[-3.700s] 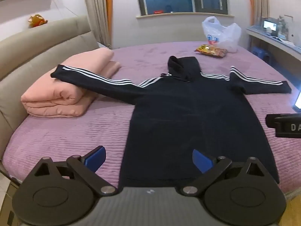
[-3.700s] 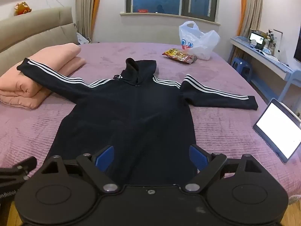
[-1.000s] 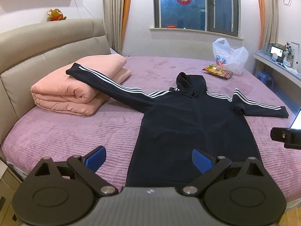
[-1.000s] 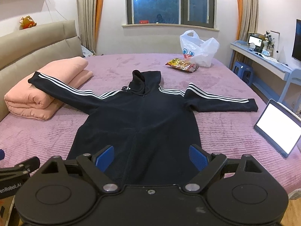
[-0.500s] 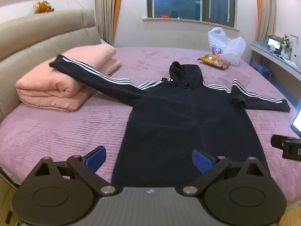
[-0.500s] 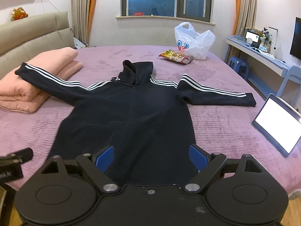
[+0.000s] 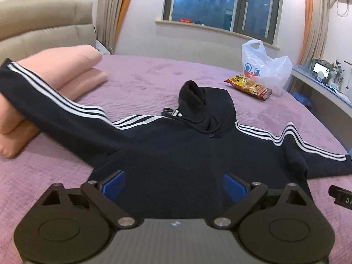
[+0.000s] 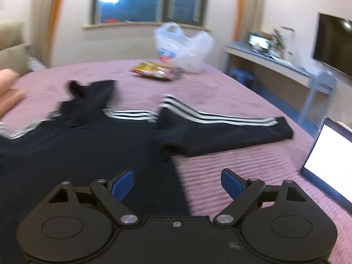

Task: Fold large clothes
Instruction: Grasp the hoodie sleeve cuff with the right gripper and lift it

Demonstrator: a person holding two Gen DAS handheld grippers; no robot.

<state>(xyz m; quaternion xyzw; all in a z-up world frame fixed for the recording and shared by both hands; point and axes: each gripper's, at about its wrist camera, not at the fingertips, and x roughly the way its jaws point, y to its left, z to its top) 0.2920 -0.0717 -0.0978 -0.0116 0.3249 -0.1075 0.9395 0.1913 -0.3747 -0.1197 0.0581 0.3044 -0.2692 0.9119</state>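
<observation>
Purple bed (image 7: 154, 77), hoodie (image 7: 180, 154) flat, nothing folded yet; sleeve (image 8: 220, 129) at 1 o'clock; both grippers (image 7: 175, 183) (image 8: 177, 183) wide apart, empty.

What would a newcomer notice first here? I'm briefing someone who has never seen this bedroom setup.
The black hoodie with white-striped sleeves, spread flat across the purple bed, dominates both views. Its one sleeve drapes over a folded pink blanket at the left. Behind it, near the window, sit a white plastic bag and a snack packet, while the open left gripper and right gripper hover over the hoodie's body.
</observation>
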